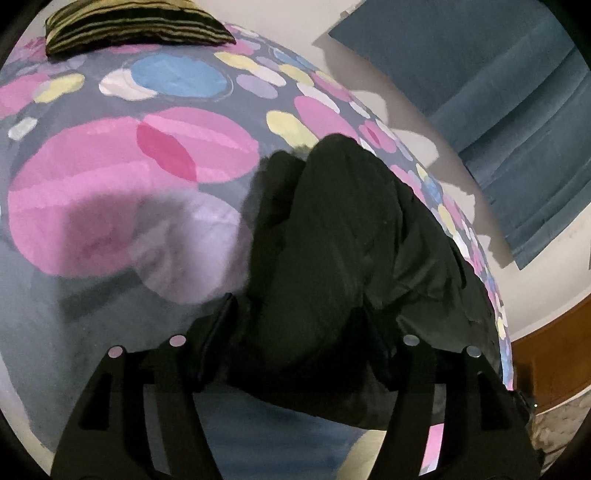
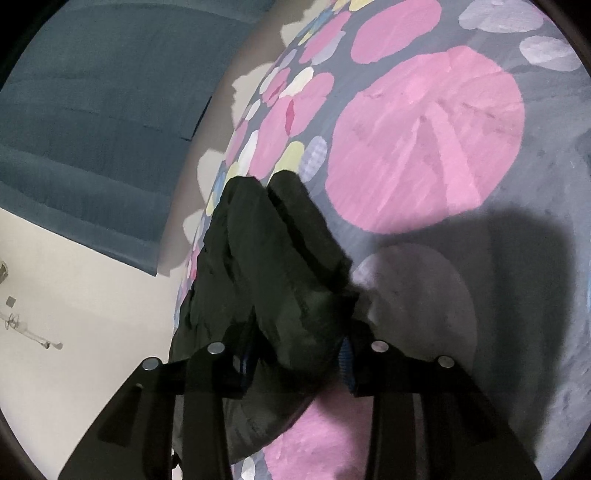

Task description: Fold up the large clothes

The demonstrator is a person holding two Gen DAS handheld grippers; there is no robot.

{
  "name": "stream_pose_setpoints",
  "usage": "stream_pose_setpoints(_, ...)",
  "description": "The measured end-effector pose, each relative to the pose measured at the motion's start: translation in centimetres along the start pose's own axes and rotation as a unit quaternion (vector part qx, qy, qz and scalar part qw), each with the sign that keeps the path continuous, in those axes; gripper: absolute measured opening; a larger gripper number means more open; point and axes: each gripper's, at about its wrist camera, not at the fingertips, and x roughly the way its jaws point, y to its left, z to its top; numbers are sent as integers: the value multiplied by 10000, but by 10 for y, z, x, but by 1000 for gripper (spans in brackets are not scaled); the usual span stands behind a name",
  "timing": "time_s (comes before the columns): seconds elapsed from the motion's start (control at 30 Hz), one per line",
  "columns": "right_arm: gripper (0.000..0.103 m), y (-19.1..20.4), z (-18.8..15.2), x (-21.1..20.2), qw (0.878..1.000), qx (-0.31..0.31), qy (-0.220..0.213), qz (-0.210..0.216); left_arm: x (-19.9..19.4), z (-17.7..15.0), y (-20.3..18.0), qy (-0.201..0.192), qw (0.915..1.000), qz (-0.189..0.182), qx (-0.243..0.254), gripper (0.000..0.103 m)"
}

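Note:
A dark green-black garment [image 1: 343, 236] lies bunched on a bed near its right edge. My left gripper [image 1: 299, 332] has its fingers spread wide with a thick fold of the garment between them. The garment also shows in the right wrist view [image 2: 266, 258], in long folds along the bed's left edge. My right gripper [image 2: 295, 350] has a bunched end of the garment between its fingers, lifted a little off the sheet. The fingertips of both grippers are hidden by cloth.
The bed sheet [image 1: 110, 192] is grey with big pink, blue and yellow circles. A striped pillow [image 1: 136, 26] lies at the far end. Blue curtains [image 1: 498, 92] hang on the wall beyond the bed edge. A wooden frame [image 1: 550, 354] shows at the right.

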Motion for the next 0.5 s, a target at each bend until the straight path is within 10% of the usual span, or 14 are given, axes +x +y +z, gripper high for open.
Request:
stream_pose_setpoints(0.3,45,29,15,-40,9922,-590,-915,-610,-18,16,0,-244,9989,-155,379,65)
stream_pose_setpoints(0.5,65,119,-9,-11,9876,-1562,-49,173,-22,34,0,-285,9966,-343,690,71)
